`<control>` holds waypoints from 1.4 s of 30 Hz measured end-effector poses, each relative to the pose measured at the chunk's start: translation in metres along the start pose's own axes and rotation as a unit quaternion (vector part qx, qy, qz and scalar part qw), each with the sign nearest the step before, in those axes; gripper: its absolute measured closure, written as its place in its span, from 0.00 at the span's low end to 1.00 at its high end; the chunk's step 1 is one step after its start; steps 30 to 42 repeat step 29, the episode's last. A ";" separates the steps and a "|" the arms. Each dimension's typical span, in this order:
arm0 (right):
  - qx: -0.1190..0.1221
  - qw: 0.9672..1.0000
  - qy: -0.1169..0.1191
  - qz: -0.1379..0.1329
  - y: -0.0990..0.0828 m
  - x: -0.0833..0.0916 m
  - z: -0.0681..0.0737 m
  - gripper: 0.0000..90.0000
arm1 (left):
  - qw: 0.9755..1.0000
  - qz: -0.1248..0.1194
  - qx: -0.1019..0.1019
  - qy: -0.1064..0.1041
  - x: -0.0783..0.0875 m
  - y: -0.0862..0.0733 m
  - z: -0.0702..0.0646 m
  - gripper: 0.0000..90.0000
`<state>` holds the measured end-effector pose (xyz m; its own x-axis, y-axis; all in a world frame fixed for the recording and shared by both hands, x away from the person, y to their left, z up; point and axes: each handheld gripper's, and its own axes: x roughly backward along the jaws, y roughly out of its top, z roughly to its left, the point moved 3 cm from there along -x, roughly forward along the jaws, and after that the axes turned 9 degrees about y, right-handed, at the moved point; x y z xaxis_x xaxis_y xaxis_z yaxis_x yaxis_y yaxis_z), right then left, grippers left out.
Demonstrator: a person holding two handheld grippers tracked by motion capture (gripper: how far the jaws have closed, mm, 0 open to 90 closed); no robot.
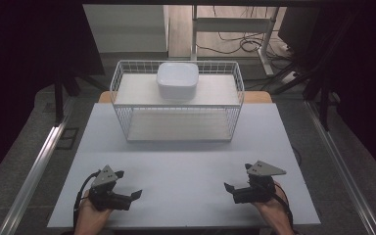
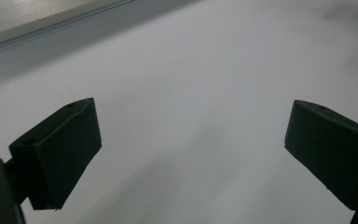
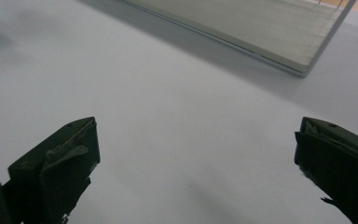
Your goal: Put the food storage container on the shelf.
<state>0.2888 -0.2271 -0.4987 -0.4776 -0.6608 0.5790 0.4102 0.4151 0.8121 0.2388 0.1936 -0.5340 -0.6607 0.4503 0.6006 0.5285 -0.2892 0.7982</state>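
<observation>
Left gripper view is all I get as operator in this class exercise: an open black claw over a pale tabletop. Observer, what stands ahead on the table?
Observer: A white wire rack stands at the far middle of the table.
Operator: Is anything on it?
Observer: A white square bowl sits on its upper shelf.
Operator: Where is the other claw?
Observer: The right claw is near the table's front right, open and holding nothing.

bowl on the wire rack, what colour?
White; the bowl shows best in the high view, on the wire rack's top shelf.
</observation>
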 end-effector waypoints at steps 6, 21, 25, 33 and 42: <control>-0.003 1.000 -0.006 0.010 -0.009 0.004 -0.002 0.00 | 1.000 0.016 0.004 0.006 0.002 -0.010 0.001 0.03; -0.016 0.998 -0.013 0.067 -0.032 0.000 -0.001 0.00 | 0.997 0.070 0.028 0.004 -0.004 -0.028 0.006 0.01; -0.020 0.996 -0.014 0.083 -0.036 -0.002 -0.003 0.00 | 0.997 0.077 0.029 0.004 -0.005 -0.028 0.007 0.01; -0.021 0.996 -0.015 0.088 -0.037 -0.004 -0.004 0.00 | 0.996 0.080 0.028 0.006 -0.006 -0.028 0.007 0.01; -0.021 0.996 -0.015 0.088 -0.037 -0.004 -0.004 0.00 | 0.996 0.080 0.028 0.006 -0.006 -0.028 0.007 0.01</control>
